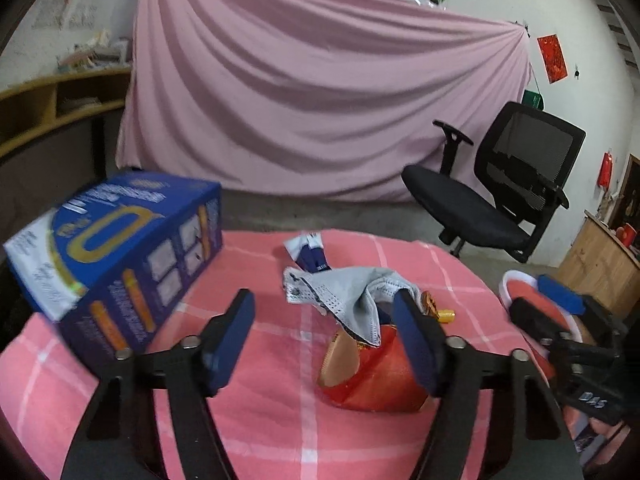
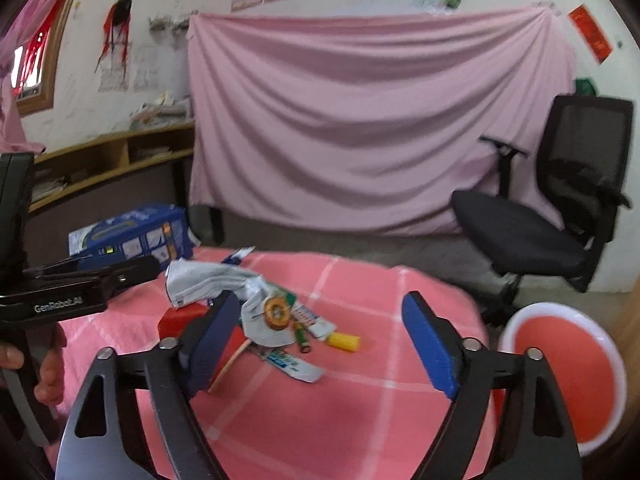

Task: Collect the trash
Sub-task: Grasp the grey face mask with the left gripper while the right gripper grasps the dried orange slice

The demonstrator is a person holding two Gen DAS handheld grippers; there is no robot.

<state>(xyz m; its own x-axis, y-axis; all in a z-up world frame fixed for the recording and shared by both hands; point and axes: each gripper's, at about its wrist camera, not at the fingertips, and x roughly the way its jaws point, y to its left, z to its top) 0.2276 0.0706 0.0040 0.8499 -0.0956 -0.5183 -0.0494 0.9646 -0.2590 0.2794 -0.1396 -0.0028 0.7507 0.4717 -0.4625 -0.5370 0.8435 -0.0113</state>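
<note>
A heap of trash lies on the pink checked tablecloth (image 1: 256, 420): a grey face mask (image 1: 344, 300) draped over a red packet (image 1: 372, 380), a blue-white wrapper (image 1: 310, 252) behind, a small yellow cap (image 1: 446, 315). My left gripper (image 1: 324, 344) is open and empty, its fingers either side of the red packet. In the right wrist view the mask (image 2: 216, 280), a round orange disc (image 2: 277, 312), a green battery (image 2: 302, 336), the yellow cap (image 2: 343, 341) and wrappers (image 2: 292, 366) lie ahead. My right gripper (image 2: 324, 348) is open and empty.
A blue carton (image 1: 120, 256) stands at the table's left, also in the right wrist view (image 2: 132, 236). A red-and-white bin (image 2: 560, 376) stands right of the table. A black office chair (image 1: 500, 192) and a pink drape (image 1: 304, 100) are behind.
</note>
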